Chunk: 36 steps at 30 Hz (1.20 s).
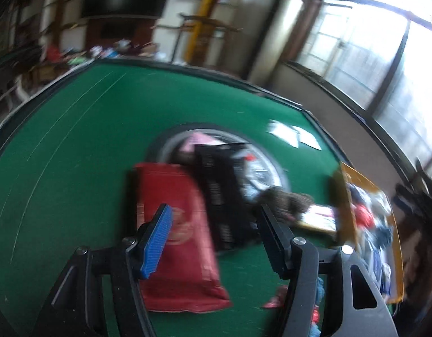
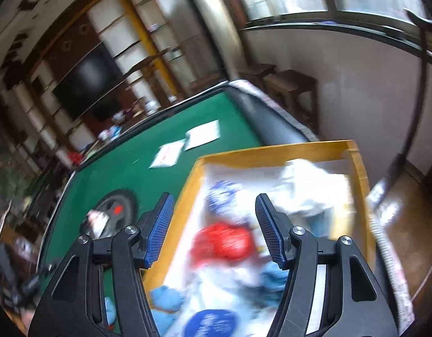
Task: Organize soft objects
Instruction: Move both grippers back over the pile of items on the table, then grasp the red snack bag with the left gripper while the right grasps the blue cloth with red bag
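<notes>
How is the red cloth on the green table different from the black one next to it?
The red cloth is bright red with a pale round pattern; the black cloth is dark with faint pale marks. The red cloth lies wholly on the green table, while the black cloth's far end rests over the round grey disc. The black cloth overlaps the red cloth's edge. Both lie flat, long and spread out.
</notes>
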Available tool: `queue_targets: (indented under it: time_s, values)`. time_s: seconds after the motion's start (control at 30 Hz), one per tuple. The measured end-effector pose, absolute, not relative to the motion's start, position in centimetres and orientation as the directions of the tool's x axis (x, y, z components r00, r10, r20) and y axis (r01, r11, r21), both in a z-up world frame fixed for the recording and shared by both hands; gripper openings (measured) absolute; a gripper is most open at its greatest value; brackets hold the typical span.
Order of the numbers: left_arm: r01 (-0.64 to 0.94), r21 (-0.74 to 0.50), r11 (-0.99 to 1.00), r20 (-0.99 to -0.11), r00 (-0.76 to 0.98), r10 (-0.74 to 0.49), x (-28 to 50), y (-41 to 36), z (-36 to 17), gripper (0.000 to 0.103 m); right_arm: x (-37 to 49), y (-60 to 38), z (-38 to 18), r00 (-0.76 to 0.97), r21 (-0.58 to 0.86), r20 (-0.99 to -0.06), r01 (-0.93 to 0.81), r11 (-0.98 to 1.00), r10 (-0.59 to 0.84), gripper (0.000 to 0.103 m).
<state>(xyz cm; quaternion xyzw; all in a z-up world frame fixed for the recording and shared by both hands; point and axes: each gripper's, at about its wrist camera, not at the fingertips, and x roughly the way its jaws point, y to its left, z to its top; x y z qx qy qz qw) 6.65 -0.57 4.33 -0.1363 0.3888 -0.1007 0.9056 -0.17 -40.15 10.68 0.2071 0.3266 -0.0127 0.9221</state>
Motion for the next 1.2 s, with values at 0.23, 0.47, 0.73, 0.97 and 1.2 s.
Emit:
queue_targets:
  time_s: [0.23,0.47,0.73,0.97,1.2]
  values:
    - [0.046,-0.275,0.96,-0.721,0.651,-0.237,7.6,-1.5,3.0,0.063,0.2,-28.4,9.6,0.635,0.45,-0.585,-0.262,0.854,0.504,0.061]
    - [0.013,-0.253,0.967,-0.738,0.644,-0.202,8.4,-0.8,2.4,0.063,-0.4,-21.1,6.5,0.463,0.447,-0.676,-0.36,0.819,0.573,0.061]
    - [0.018,-0.21,0.977,-0.757,0.629,-0.174,9.0,-1.1,1.8,0.063,-2.4,-20.2,4.0,0.423,0.497,-0.704,-0.281,0.821,0.571,0.061]
    - [0.005,-0.225,0.974,-0.76,0.624,-0.179,9.1,-0.6,1.7,0.063,-3.4,-16.9,3.5,0.418,0.286,-0.818,-0.301,0.91,0.395,0.061]
    - [-0.009,-0.22,0.975,-0.775,0.609,-0.169,9.5,-0.5,1.3,0.063,-3.7,-15.4,2.5,0.413,0.183,-0.86,-0.296,0.938,0.298,0.059]
